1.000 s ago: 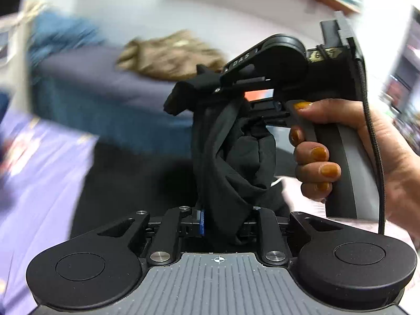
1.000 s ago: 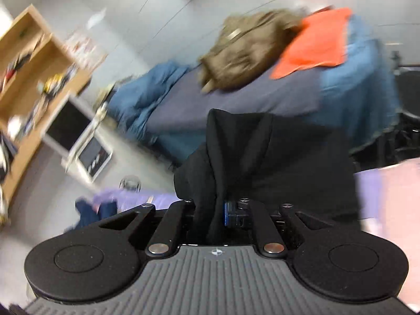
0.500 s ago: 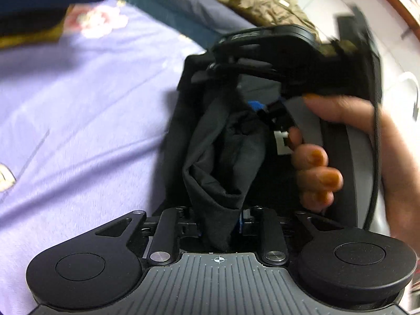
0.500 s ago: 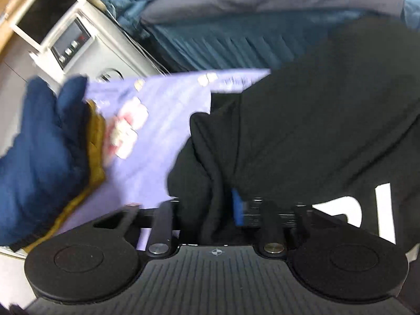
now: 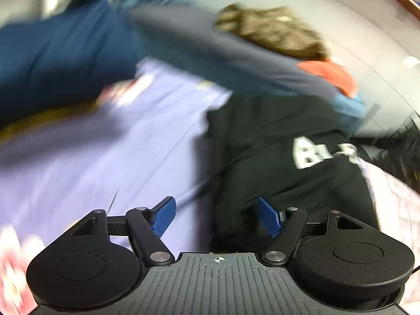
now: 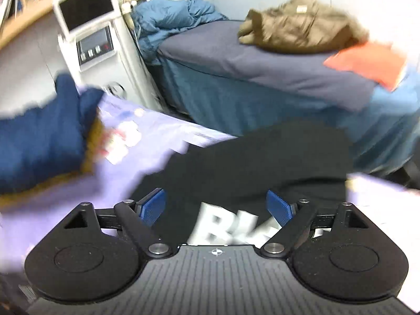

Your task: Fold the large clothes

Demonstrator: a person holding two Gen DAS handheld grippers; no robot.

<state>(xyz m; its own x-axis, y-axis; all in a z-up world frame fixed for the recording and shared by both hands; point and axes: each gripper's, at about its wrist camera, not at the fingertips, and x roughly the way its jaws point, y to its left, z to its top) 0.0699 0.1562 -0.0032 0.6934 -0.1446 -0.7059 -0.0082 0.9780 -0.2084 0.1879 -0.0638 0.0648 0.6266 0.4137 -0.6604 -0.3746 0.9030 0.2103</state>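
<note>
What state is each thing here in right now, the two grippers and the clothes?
Left gripper: open, holding nothing.
Right gripper: open, holding nothing.
Black garment: lying on the purple sheet, white lettering showing.
Brown jacket: crumpled on the far bed.
Orange cloth: lying flat beside the jacket.

White block letters stand on the black garment [image 5: 283,162]. In the left wrist view they read "BL" with blurred strokes after; in the right wrist view the same print on the garment [image 6: 262,157] shows "R" and smeared letters, not fully legible.
</note>
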